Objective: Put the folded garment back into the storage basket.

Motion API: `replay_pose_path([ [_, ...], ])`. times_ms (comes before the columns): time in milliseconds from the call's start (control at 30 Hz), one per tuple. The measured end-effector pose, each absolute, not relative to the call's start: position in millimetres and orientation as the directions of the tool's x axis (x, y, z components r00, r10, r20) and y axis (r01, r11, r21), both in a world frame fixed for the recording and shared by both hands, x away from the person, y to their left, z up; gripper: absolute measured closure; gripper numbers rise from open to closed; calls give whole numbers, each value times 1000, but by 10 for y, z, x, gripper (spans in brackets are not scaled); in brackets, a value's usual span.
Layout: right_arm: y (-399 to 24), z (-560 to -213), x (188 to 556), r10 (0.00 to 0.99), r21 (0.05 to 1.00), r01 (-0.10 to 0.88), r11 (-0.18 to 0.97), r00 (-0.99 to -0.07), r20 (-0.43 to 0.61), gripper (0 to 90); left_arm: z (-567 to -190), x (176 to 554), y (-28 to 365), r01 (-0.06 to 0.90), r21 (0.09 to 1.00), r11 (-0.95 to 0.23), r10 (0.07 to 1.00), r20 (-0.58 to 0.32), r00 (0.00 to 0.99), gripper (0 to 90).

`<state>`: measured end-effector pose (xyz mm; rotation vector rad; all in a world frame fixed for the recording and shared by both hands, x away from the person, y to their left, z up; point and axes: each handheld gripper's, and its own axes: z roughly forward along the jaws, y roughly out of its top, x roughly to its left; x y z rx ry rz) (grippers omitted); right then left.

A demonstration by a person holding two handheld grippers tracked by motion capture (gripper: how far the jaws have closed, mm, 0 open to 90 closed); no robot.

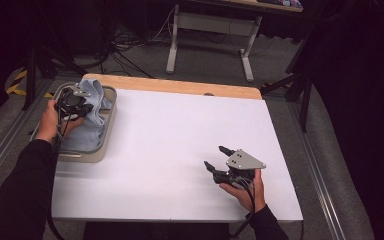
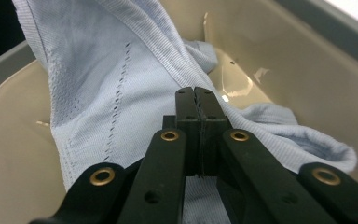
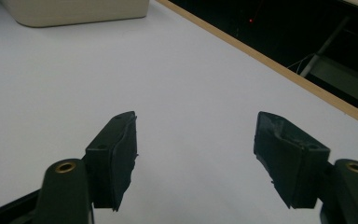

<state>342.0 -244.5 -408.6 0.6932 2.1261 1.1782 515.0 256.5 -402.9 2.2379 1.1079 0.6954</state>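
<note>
At the upper left of the high view the left gripper (image 2: 195,100), jaws pressed together on the pale blue cloth (image 2: 121,88) (seemingly to lift it from the beige tray (image 1: 111,112)), works alone, so the right gripper (image 1: 218,156) waits spread and empty at lower right.

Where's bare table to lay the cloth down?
The white table is bare between the tray and the right gripper, up to the wooden far edge. Crowded: the tray itself, with the cloth and left gripper.
</note>
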Motion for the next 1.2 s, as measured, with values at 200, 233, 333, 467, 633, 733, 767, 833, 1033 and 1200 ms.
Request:
replay_pose_path([
  [200, -2443, -4076, 3414, 687, 874, 146, 464, -682, -251, 304, -3949, 5085, 2601, 524, 693, -496, 837, 222, 499, 895],
  [233, -2442, -4076, 3414, 687, 874, 145, 463, -682, -251, 304, -3933, 5073, 2613, 519, 700, -490, 840, 221, 495, 895],
  [333, -2440, -4073, 3415, 687, 875, 146, 462, -682, -249, 303, -3894, 5038, 2628, 506, 716, -482, 842, 219, 493, 895],
  [467, -2438, -4069, 3412, 686, 875, 140, 464, -681, -255, 301, -3857, 5007, 2634, 489, 728, -481, 842, 227, 489, 895],
  [633, -2441, -4066, 3410, 686, 875, 136, 464, -681, -258, 298, -3810, 4955, 2615, 457, 755, -470, 842, 228, 488, 890],
  [733, -2439, -4065, 3408, 684, 875, 135, 465, -682, -259, 298, -3786, 4932, 2601, 436, 773, -461, 844, 229, 485, 872],
  [767, -2438, -4064, 3407, 684, 875, 135, 465, -682, -259, 298, -3775, 4920, 2593, 428, 779, -458, 842, 226, 490, 860],
  [833, -2435, -4064, 3403, 684, 874, 135, 466, -682, -260, 298, -3769, 4912, 2585, 421, 783, -457, 840, 224, 495, 861],
  [1033, -2426, -4070, 3404, 683, 874, 135, 466, -684, -258, 298, -3732, 4860, 2538, 394, 800, -452, 835, 223, 504, 810],
  [1200, -2423, -4072, 3406, 682, 874, 136, 467, -684, -258, 297, -3707, 4824, 2510, 377, 808, -452, 831, 228, 507, 761],
])
